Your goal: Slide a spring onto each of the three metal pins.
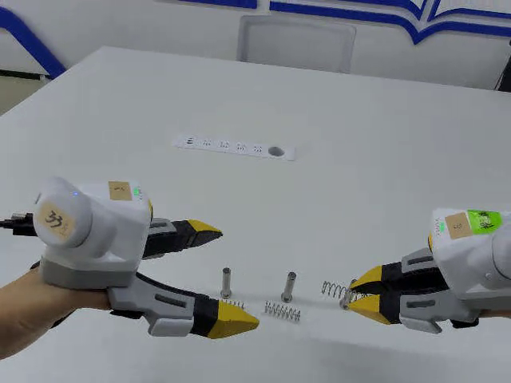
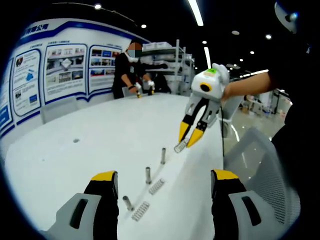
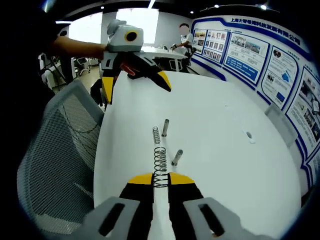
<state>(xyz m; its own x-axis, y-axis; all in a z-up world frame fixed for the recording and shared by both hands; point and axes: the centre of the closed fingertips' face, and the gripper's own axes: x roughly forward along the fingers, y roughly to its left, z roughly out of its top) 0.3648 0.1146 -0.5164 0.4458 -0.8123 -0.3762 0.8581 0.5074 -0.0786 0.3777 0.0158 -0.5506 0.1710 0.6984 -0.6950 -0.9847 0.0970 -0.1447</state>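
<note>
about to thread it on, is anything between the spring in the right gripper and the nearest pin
Nothing visible does. The spring held in the fingers of the right gripper sits just beside the nearest pin, with only bare table between them. A loose spring lies farther on, out of the way.

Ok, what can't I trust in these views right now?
- Head view: the third pin is mostly hidden by the right gripper tips and the held spring.
- Head view: the left gripper lower jaw covers part of a loose spring.
- Right gripper view: the held spring's near end is buried between the jaws.
</note>
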